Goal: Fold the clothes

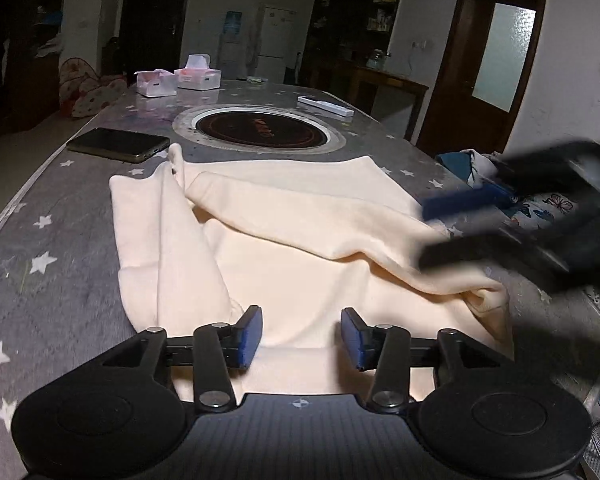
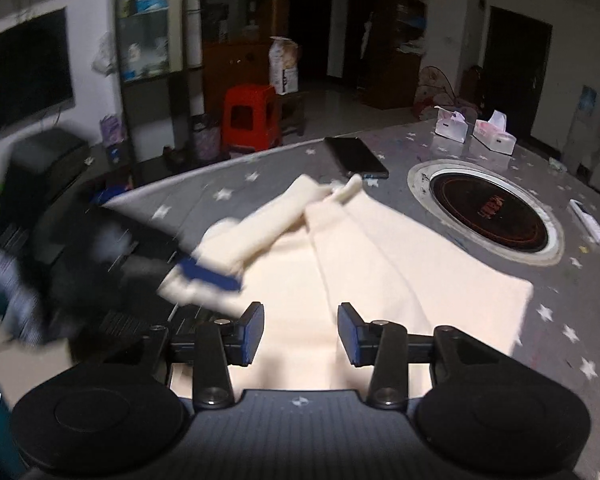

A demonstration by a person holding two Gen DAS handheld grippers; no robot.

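Observation:
A cream garment (image 1: pixel 284 240) lies spread on the grey star-patterned table (image 1: pixel 40 240), with a sleeve folded across its body. My left gripper (image 1: pixel 301 338) is open and empty just above the garment's near edge. In the left wrist view my right gripper (image 1: pixel 440 232) shows blurred at the right, open over the garment's right side. In the right wrist view my right gripper (image 2: pixel 301 334) is open above the cream garment (image 2: pixel 400 280). My left gripper (image 2: pixel 204 276) shows blurred at the left, beside a folded sleeve (image 2: pixel 260 224); whether it touches is unclear.
A dark phone (image 1: pixel 118 145) lies beyond the garment at left. A round black hotplate (image 1: pixel 260 130) is set in the table's middle. Two tissue boxes (image 1: pixel 178 80) and a white remote (image 1: pixel 326 106) sit at the far end. Patterned cloth (image 1: pixel 540 208) lies at right. A red stool (image 2: pixel 252 116) stands on the floor.

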